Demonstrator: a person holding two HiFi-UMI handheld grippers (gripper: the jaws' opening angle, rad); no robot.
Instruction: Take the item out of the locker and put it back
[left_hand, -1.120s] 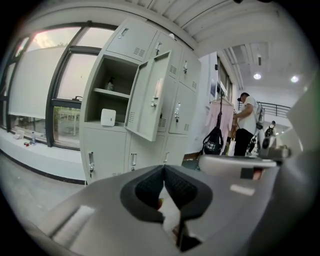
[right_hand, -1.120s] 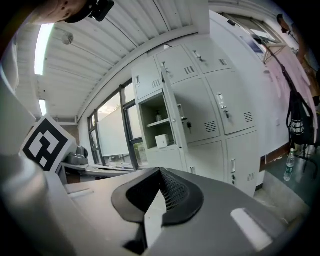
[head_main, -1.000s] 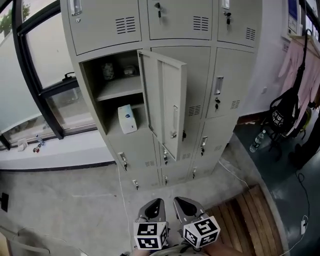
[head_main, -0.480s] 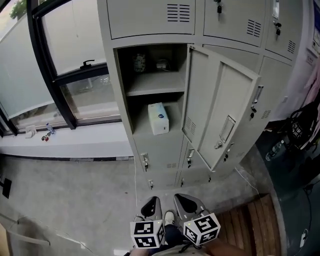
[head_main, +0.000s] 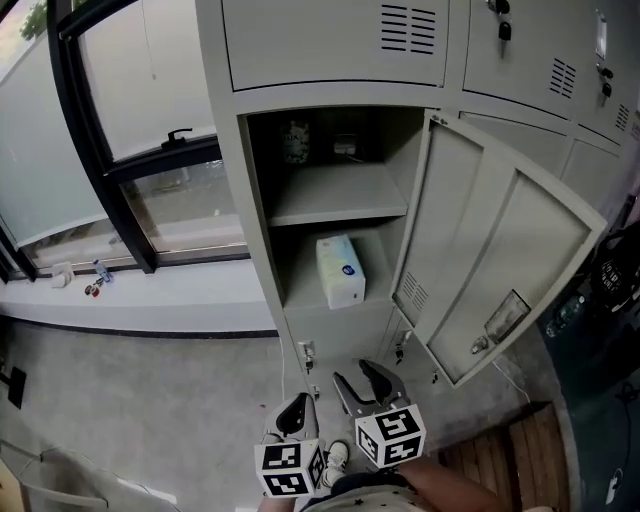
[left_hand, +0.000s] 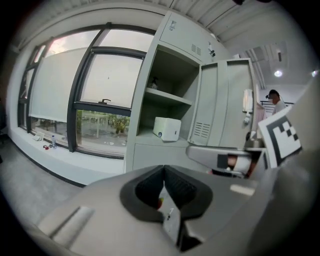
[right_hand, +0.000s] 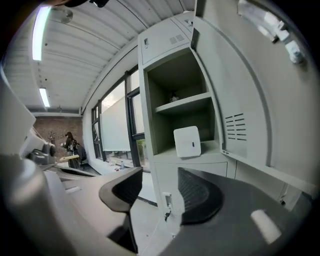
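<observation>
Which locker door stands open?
The door of the locker beside the window, holding a white box; every other door in view is shut.

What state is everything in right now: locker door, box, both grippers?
Locker door: swung wide open.
White box: inside the locker, below the shelf, untouched.
Left gripper: jaws shut, empty.
Right gripper: jaws opening, nothing between them.
Door above: closed.

No text reads clearly, even on the white box (head_main: 340, 272).
</observation>
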